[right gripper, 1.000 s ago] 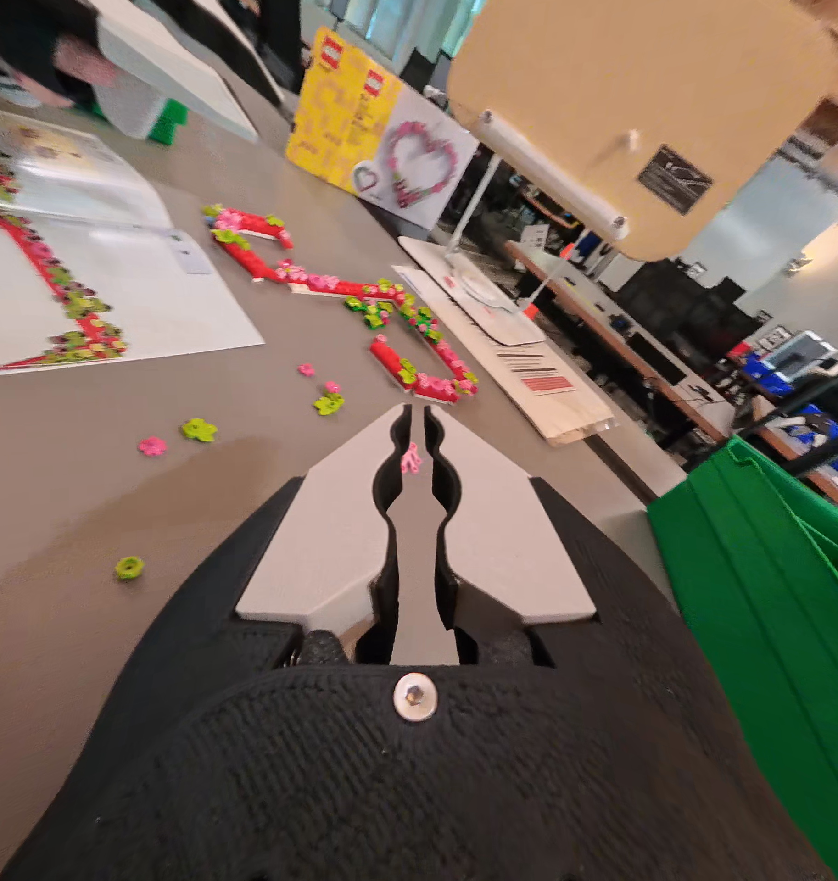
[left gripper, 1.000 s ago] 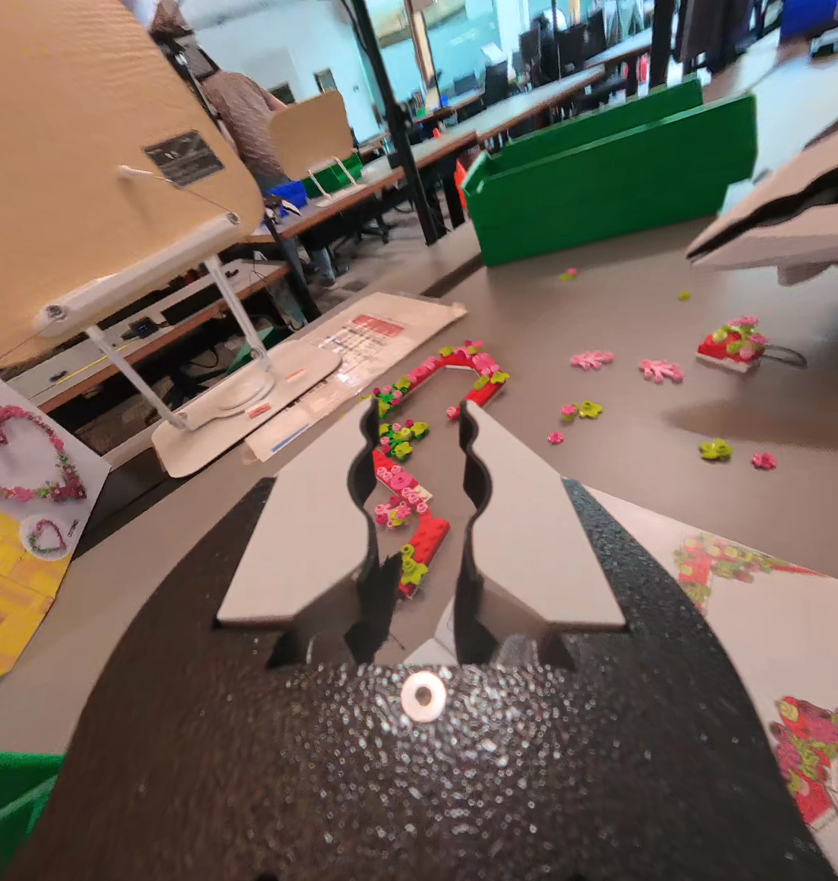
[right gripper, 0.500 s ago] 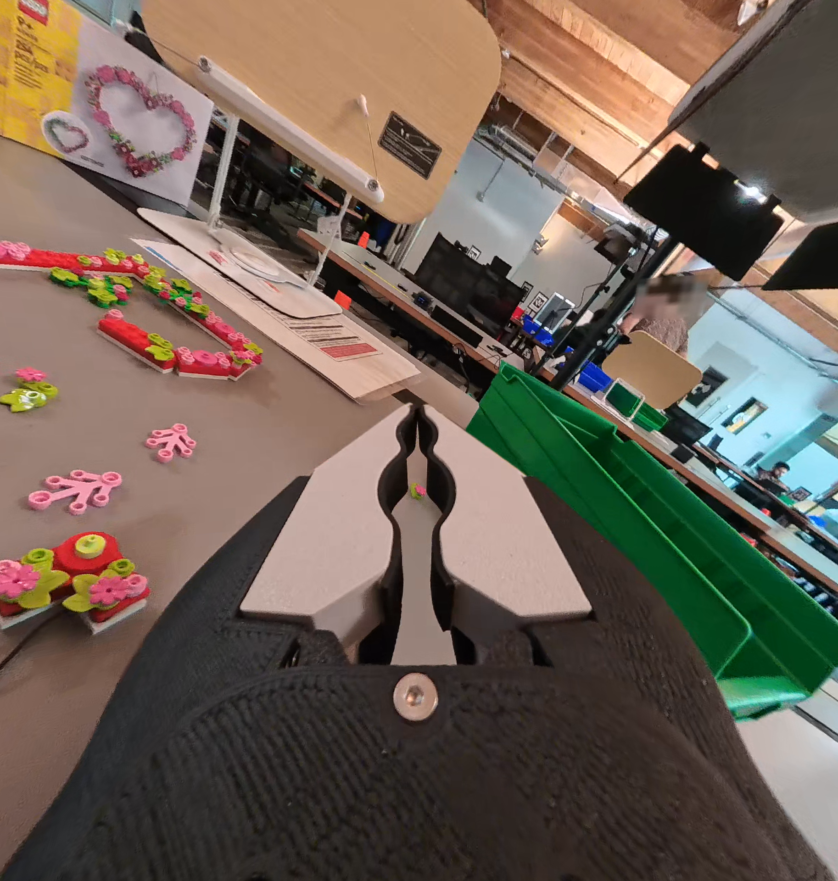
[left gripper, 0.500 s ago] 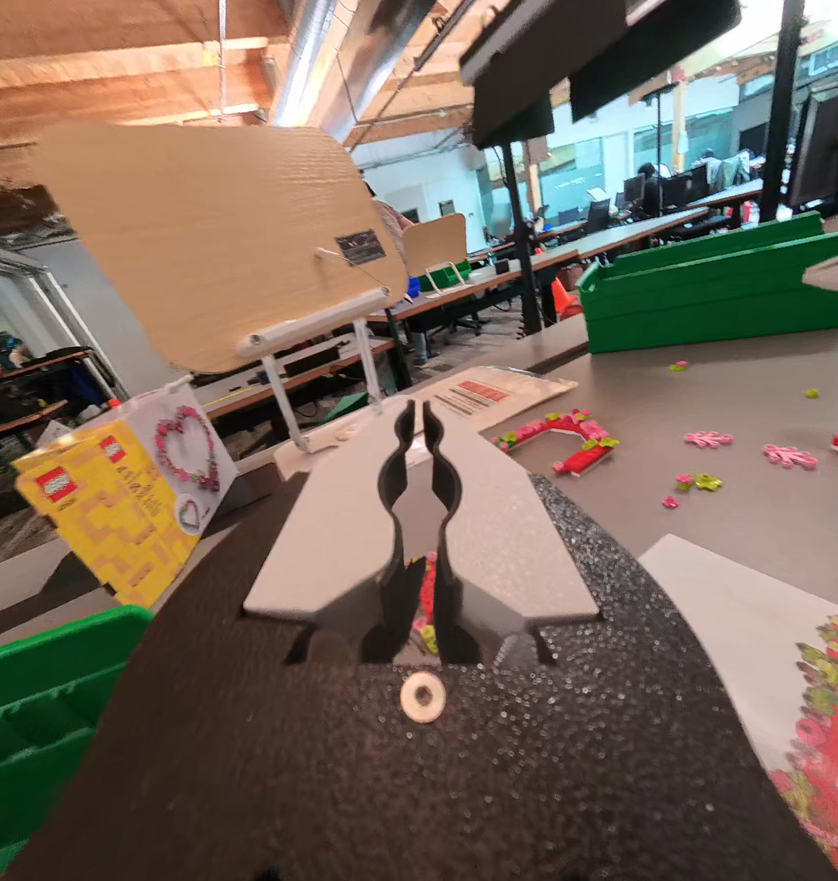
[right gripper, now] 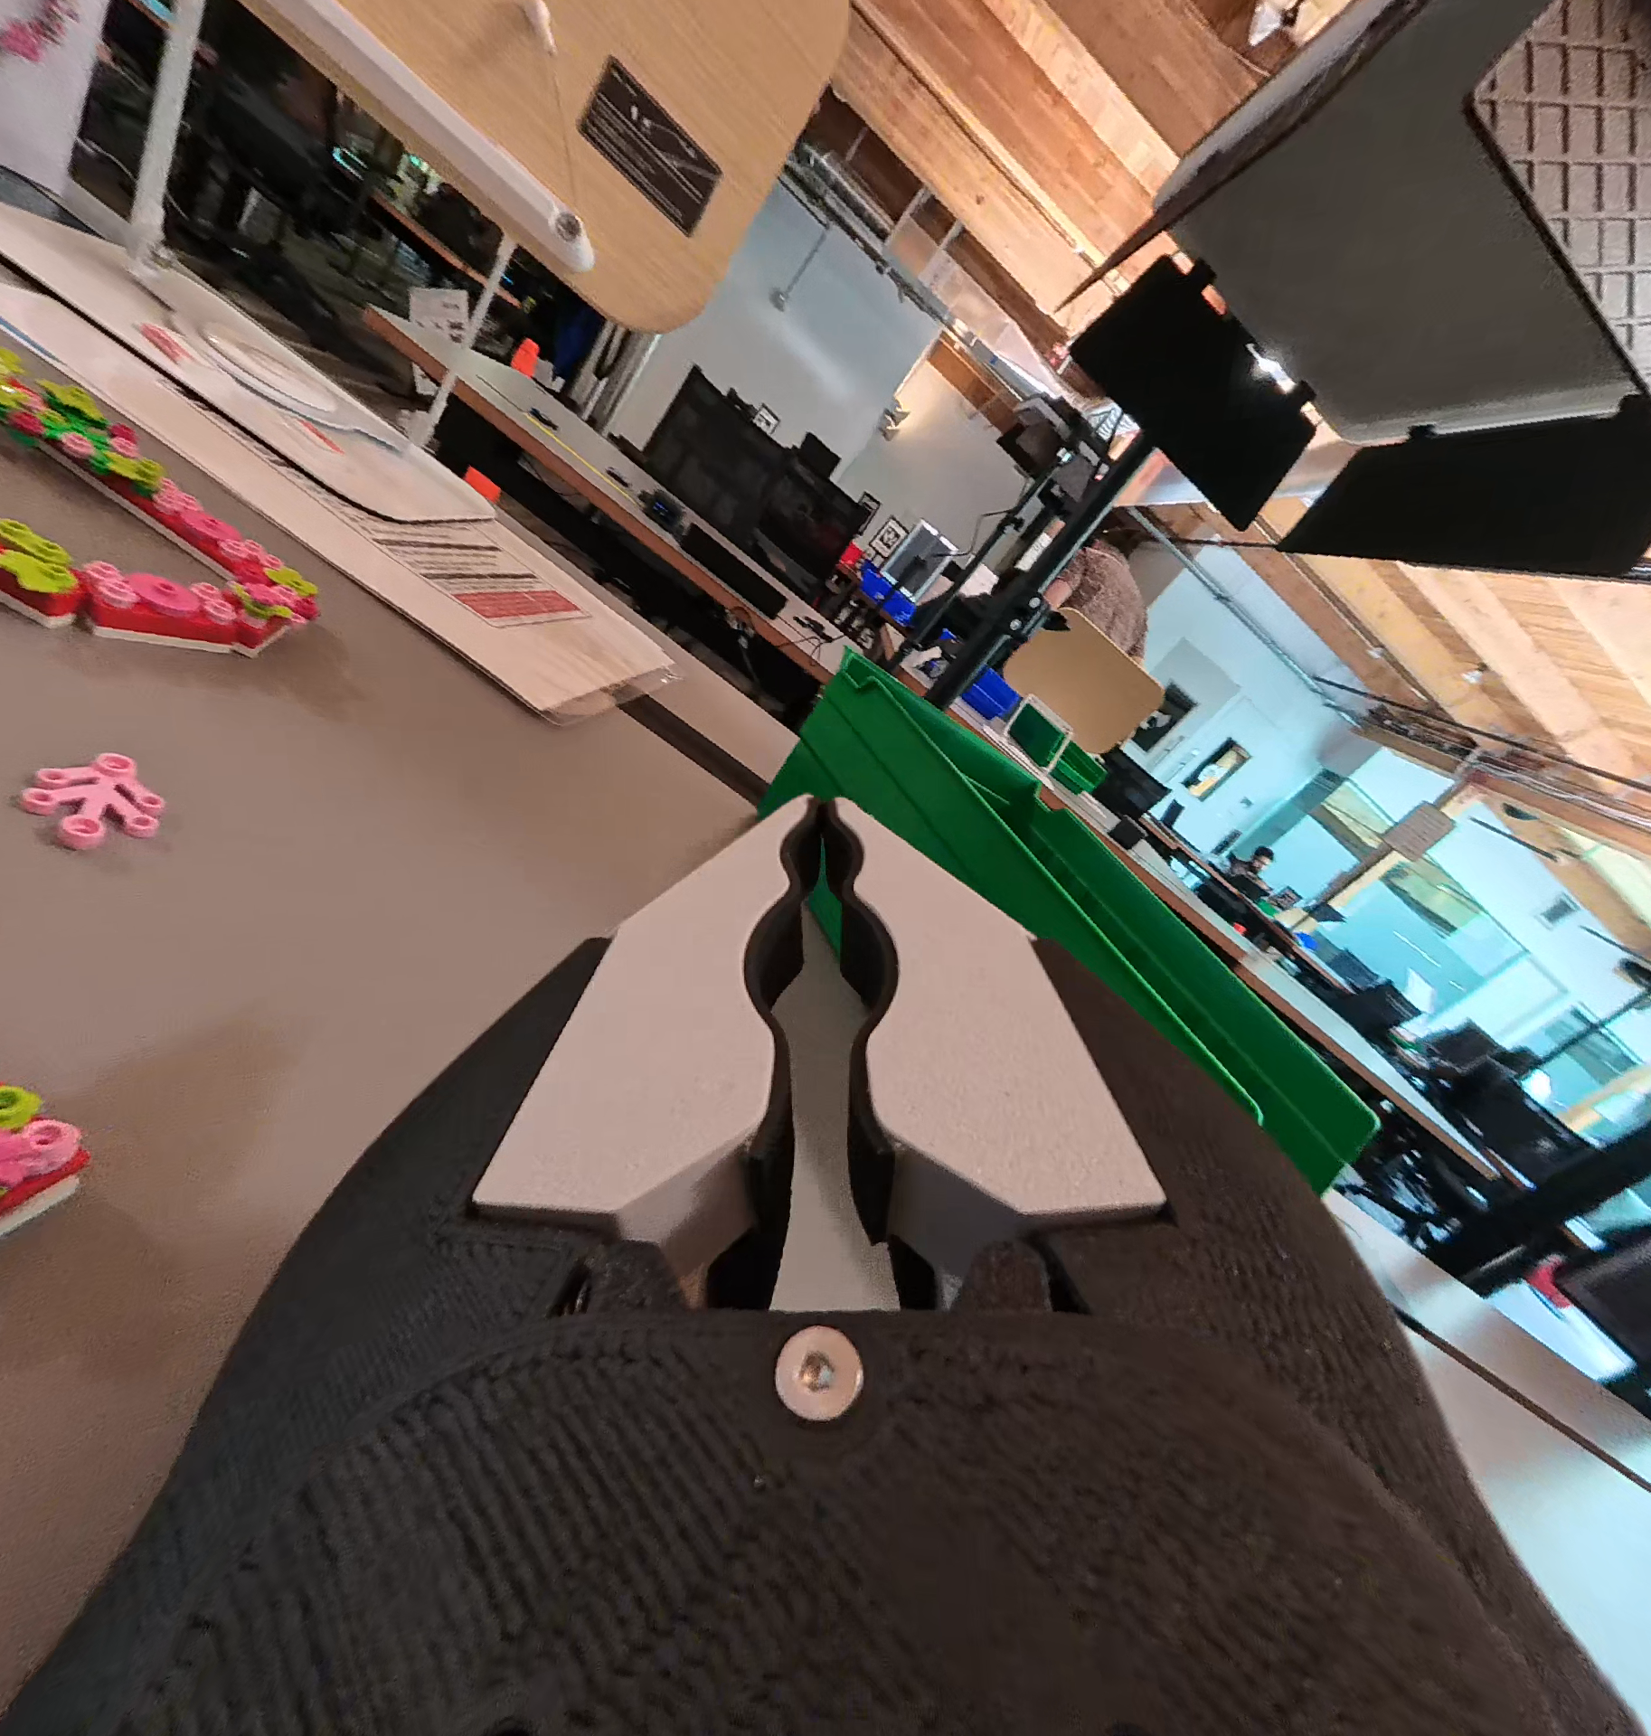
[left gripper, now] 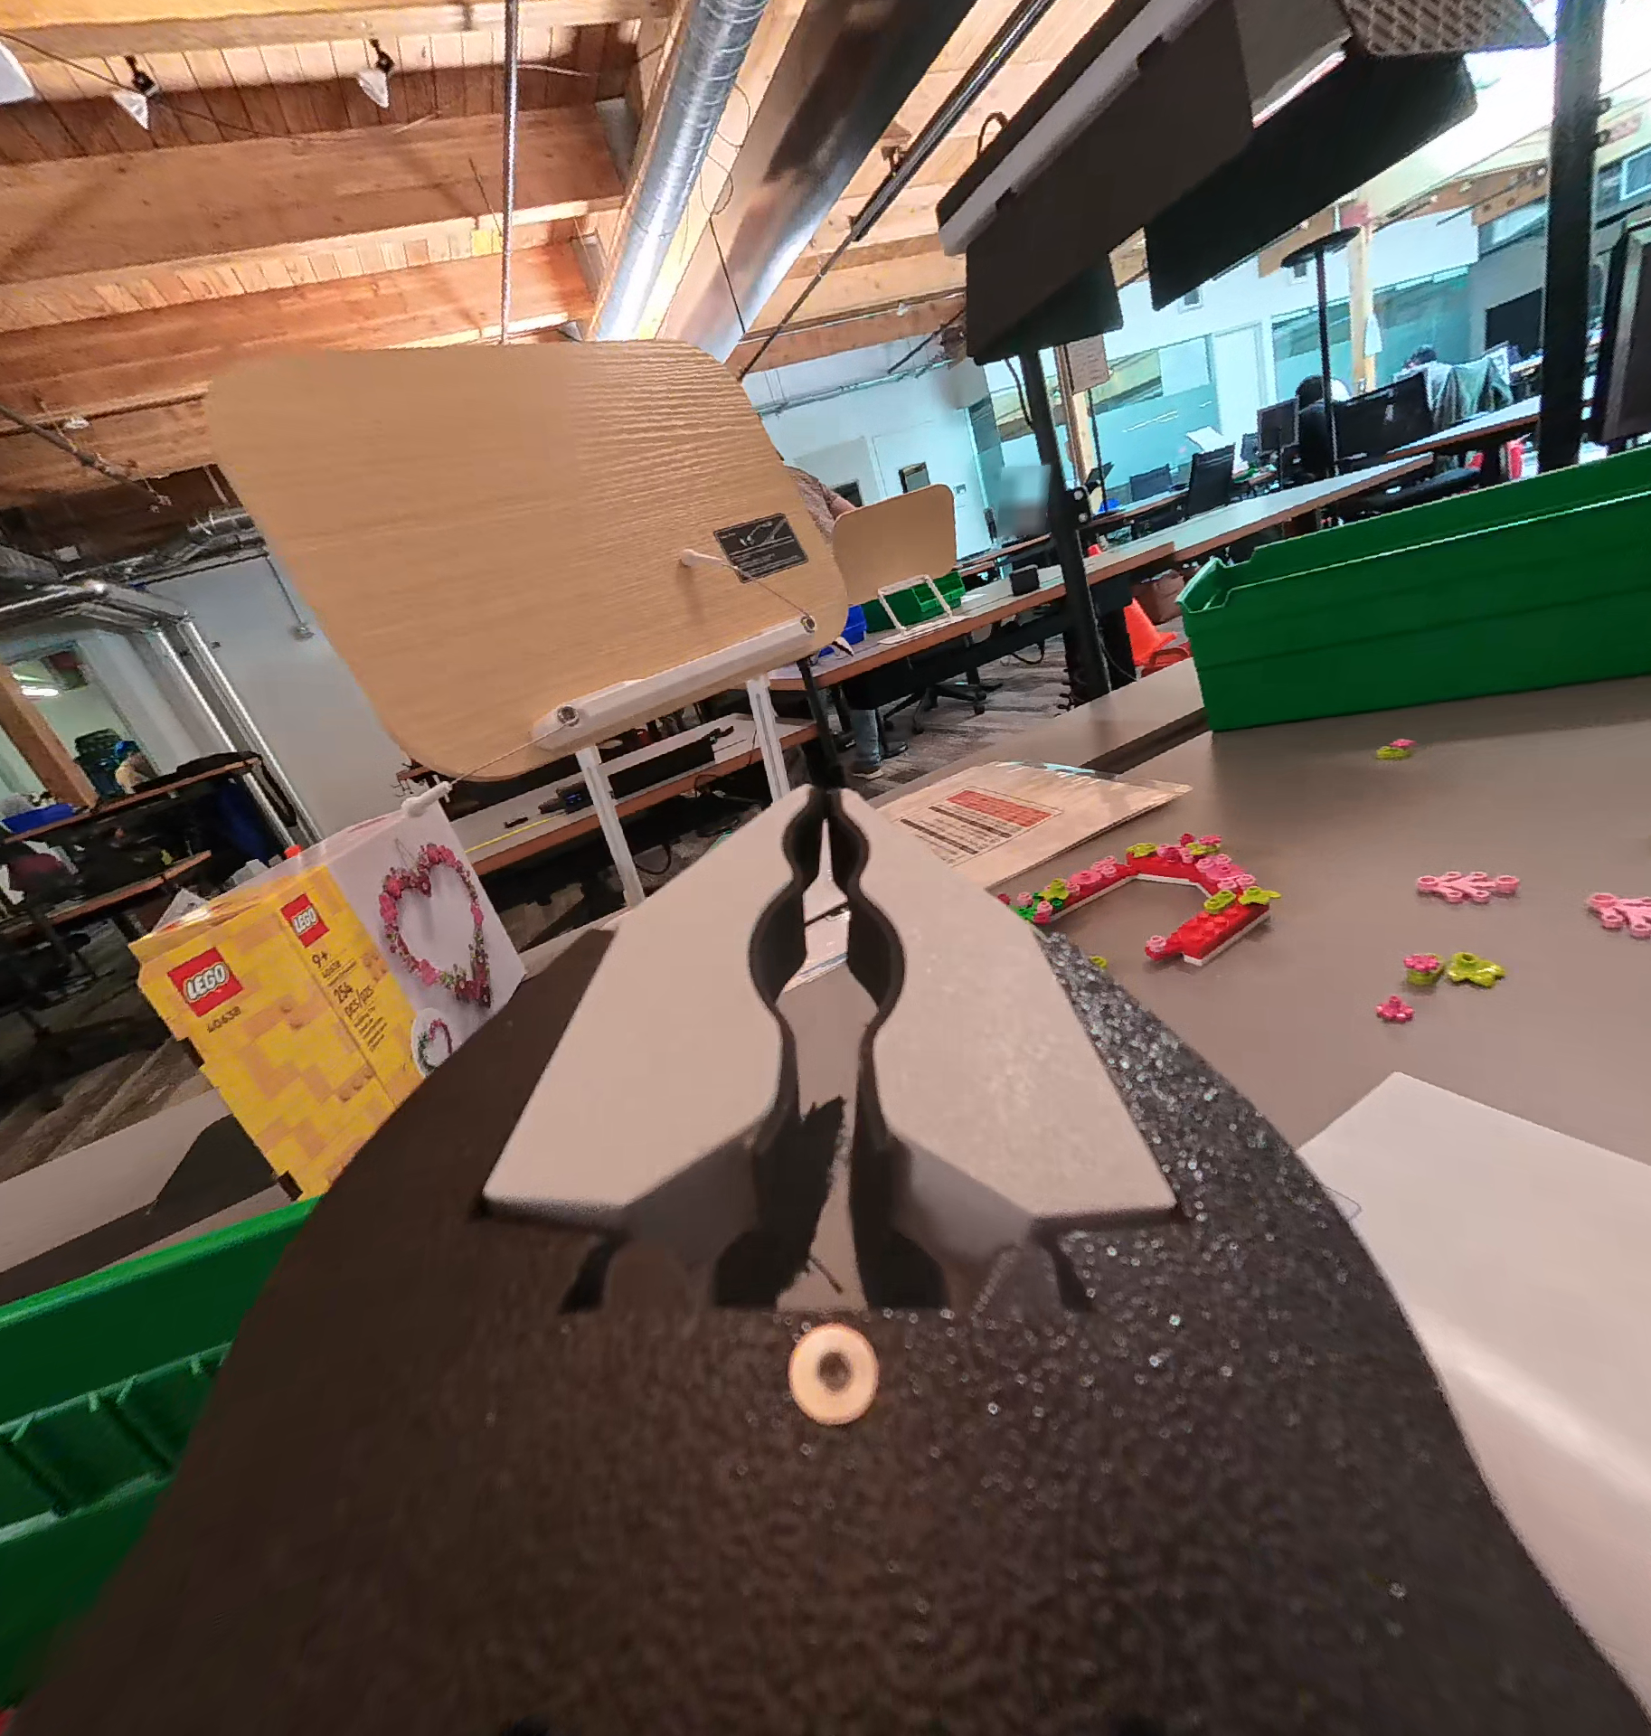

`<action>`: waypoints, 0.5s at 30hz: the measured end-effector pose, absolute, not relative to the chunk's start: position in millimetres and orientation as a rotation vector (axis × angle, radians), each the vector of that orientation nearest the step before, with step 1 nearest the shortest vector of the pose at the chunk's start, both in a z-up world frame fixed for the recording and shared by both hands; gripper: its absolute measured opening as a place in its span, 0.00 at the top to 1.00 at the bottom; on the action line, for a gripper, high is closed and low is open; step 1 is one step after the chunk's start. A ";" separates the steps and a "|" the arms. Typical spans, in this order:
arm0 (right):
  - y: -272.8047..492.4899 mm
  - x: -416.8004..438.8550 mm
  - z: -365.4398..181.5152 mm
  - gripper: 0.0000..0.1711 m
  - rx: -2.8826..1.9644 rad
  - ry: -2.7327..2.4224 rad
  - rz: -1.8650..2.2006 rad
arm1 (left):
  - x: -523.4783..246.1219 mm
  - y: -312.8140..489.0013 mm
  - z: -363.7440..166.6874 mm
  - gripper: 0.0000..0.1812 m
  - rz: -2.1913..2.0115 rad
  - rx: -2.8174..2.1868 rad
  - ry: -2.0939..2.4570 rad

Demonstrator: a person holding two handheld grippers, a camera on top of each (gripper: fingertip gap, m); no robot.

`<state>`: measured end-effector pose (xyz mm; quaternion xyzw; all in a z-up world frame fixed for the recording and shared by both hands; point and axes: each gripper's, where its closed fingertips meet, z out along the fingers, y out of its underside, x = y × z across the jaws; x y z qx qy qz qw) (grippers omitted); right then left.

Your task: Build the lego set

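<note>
A red Lego arc with pink and green flowers lies on the grey table, right of my left gripper. That gripper is shut and empty, raised and pointing over the table's far edge. Pink branch pieces and small flower pieces lie loose further right. My right gripper is shut and empty, tilted up toward a green bin. In the right wrist view the red flowered arc, a pink branch piece and a small red flowered assembly lie to its left.
A yellow Lego box and a wooden book stand stand at the table's far edge. Stacked green bins sit at the back right, another green bin at the near left. An instruction sheet lies near right; a printed sheet lies beyond the arc. From my right tips it is roughly 15 cm to the pink branch piece; from my left, 30 cm. Look for it in the left wrist view too. The red flowered arc is closer to my right gripper, around 20 cm from its tips; the left tips are 25 cm off.
Both grippers have tilted up away from the table top. My left gripper, open over the red pieces a second ago, has closed. My right gripper's narrow gap has closed too.
</note>
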<state>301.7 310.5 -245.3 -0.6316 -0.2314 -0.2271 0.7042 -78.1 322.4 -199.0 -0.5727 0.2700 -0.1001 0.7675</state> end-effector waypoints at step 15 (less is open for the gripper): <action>315.9 297.5 -248.4 1.00 -1.378 -0.620 -0.615 | -63.3 321.0 -208.1 1.00 -0.274 -1.261 0.634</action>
